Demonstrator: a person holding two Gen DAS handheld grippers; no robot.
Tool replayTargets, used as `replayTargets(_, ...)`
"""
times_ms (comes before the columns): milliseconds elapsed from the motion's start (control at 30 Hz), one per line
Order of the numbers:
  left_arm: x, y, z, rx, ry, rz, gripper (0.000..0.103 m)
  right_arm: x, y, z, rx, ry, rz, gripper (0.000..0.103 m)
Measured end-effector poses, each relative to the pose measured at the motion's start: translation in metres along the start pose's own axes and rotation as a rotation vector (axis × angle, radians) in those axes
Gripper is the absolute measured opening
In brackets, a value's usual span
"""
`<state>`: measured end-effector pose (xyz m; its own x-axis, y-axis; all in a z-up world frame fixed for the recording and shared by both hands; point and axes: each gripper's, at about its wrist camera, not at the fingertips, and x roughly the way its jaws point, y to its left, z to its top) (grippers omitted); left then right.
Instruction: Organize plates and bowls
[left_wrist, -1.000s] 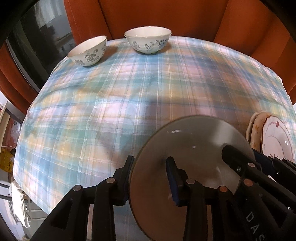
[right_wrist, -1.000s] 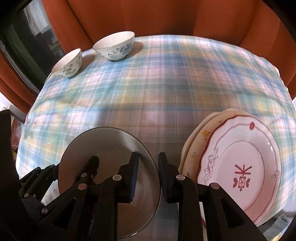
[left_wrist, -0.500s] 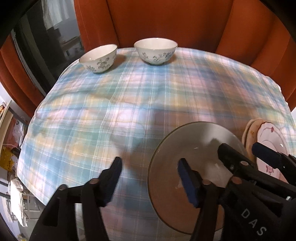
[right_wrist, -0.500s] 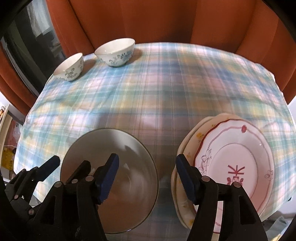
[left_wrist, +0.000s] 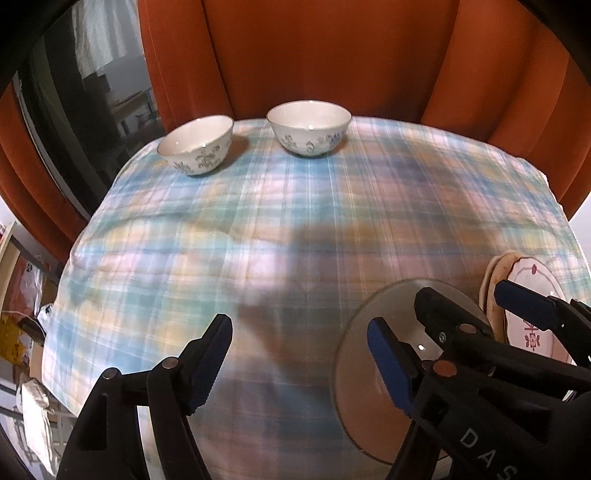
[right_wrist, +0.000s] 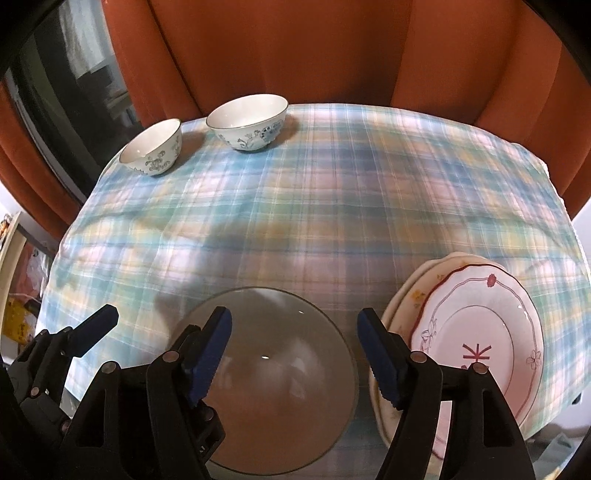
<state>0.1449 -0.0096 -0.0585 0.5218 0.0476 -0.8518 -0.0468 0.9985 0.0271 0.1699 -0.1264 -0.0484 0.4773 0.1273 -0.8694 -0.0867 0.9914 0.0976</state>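
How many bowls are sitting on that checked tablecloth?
2. Both stand at the far left end: the smaller bowl nearest the corner, the wider bowl just right of it. None looks hidden.

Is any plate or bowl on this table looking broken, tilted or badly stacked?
Nothing broken. The plate stack is slightly staggered, lower rims showing at its left. The glass plate lies flat; both bowls stand upright.
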Motion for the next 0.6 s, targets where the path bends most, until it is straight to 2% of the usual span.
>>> replayTargets(367,0.002,0.042,0.02,0.046,-0.008,-0.065,0.077,-0.007,0.041,0.017,0.049,-0.019,-0.075,0.074)
replayTargets(600,0.014,0.084,0.029,0.048,0.024,-0.096,0.077,0.002,0.081,0.027,0.071,0.002,-0.108,0.074)
